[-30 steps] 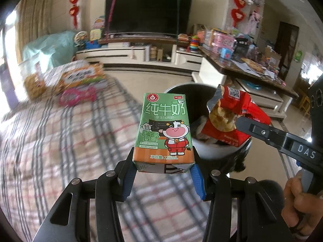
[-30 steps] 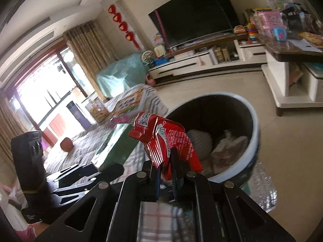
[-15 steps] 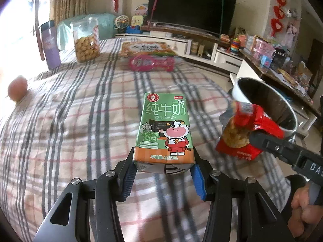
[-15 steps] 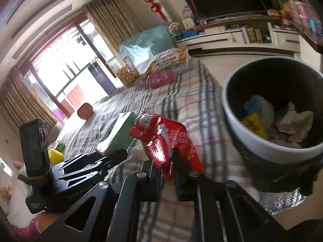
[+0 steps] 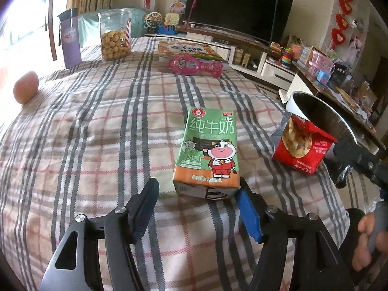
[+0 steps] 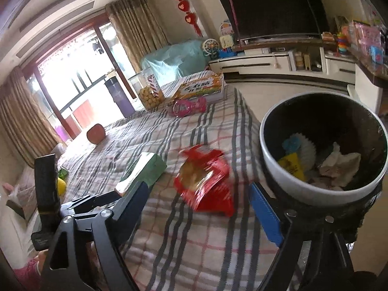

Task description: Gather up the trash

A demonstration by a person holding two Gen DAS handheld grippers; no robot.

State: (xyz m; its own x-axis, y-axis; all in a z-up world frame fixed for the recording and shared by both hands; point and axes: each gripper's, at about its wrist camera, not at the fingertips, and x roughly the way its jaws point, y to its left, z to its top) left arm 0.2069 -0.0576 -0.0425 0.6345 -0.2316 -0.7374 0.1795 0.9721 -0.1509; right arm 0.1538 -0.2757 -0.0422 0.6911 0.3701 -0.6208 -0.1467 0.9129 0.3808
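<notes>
Milk carton [image 5: 209, 149] is lying flat on the plaid cloth [image 5: 101, 131], label up, just ahead of the left gripper [image 5: 197, 208]. That gripper's jaws are standing wide; the right blue pad [image 5: 247, 214] is sitting just beside the carton's near corner, while the left pad is staying well apart from it, so nothing is being held. Red snack bag [image 5: 302, 145] is resting on the cloth to the right of the carton, near the table edge and just beside the bin [image 5: 294, 103], whose white rim is showing above it.

From the right wrist view, the right gripper [image 6: 201, 203] is also spreading wide, with the snack bag [image 6: 206, 181] lying between and just beyond its fingers, blurred, and whether it is touching either pad cannot be told. The carton [image 6: 143, 171] is showing to the bag's left, next to the left gripper's black frame. The bin [image 6: 291, 189] is standing off the table's right edge, holding a yellow scrap, a blue and white piece and crumpled white paper.

Farther back on the cloth, a cookie jar [image 5: 115, 38], a purple cup [image 5: 70, 40], a flat box [image 5: 186, 49] with a pink packet [image 5: 195, 65] in front, and an apple [image 5: 25, 89] are sitting.
</notes>
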